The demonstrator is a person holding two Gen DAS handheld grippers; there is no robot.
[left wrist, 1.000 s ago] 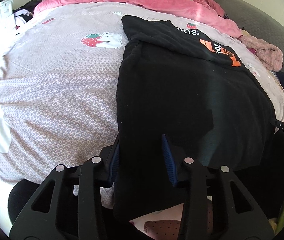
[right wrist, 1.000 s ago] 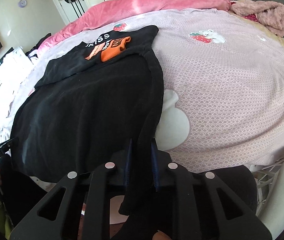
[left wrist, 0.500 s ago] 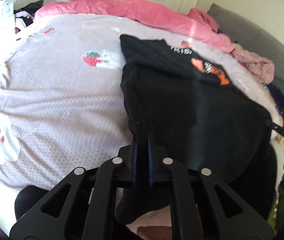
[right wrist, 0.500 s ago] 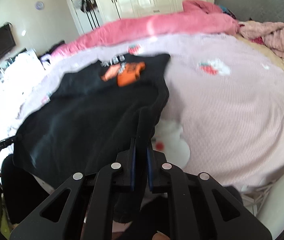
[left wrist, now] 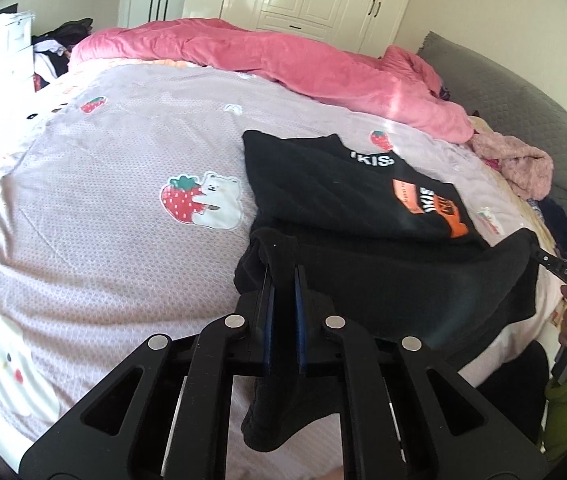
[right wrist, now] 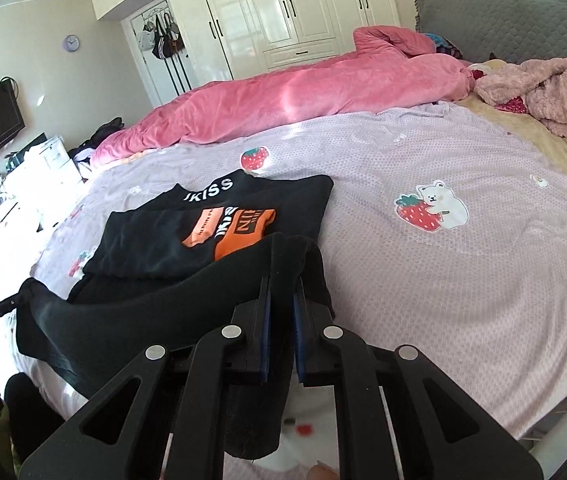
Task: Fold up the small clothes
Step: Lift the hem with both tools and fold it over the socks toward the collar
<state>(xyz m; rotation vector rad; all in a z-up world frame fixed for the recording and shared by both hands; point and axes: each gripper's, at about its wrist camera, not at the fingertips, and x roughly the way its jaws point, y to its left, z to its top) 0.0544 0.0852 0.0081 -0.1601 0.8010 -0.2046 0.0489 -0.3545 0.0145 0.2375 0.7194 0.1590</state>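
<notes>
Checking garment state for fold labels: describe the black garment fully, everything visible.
The black garment looks like a soft knit top with white "KISS" lettering at the collar and orange printed patches. Its far part lies flat on the lilac bedsheet, already folded. The near hem is lifted and stretched between the left gripper and the right gripper, each shut on a corner, fabric drooping below both.

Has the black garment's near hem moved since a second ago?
Yes. The left gripper and right gripper have lifted the black garment's hem off the bed's near edge and carried it toward the orange print.
</notes>
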